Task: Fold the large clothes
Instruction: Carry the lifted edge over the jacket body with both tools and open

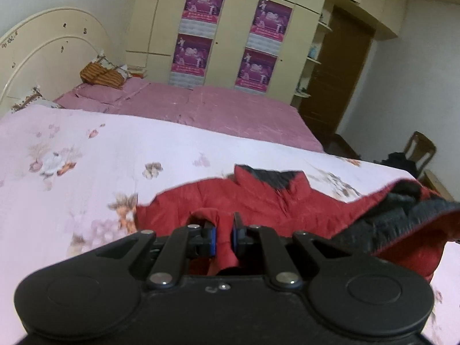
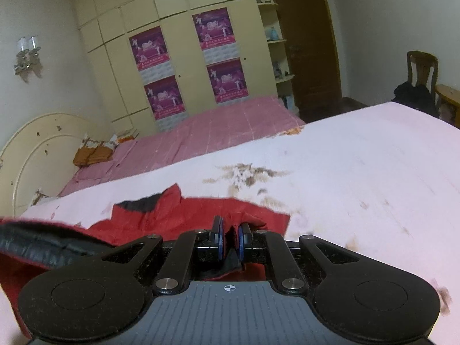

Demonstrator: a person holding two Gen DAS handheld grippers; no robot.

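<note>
A red padded jacket (image 1: 258,198) with black lining lies on a pale floral quilt (image 1: 86,155). Its collar faces away from me. My left gripper (image 1: 224,234) is shut on a fold of the jacket's red fabric, held above the quilt. In the right wrist view the jacket (image 2: 178,212) lies low and to the left, and my right gripper (image 2: 230,240) is shut on its red edge with black lining showing between the pads. A lifted stretch of the jacket hangs between the two grippers, its black lining (image 1: 402,221) turned up.
The floral quilt (image 2: 359,172) covers the near bed. A pink sheet (image 1: 215,109) lies behind it with a cream headboard (image 1: 43,54) at left. A cream wardrobe (image 1: 230,28) with posters, a brown door (image 2: 304,40) and a wooden chair (image 2: 422,69) stand beyond.
</note>
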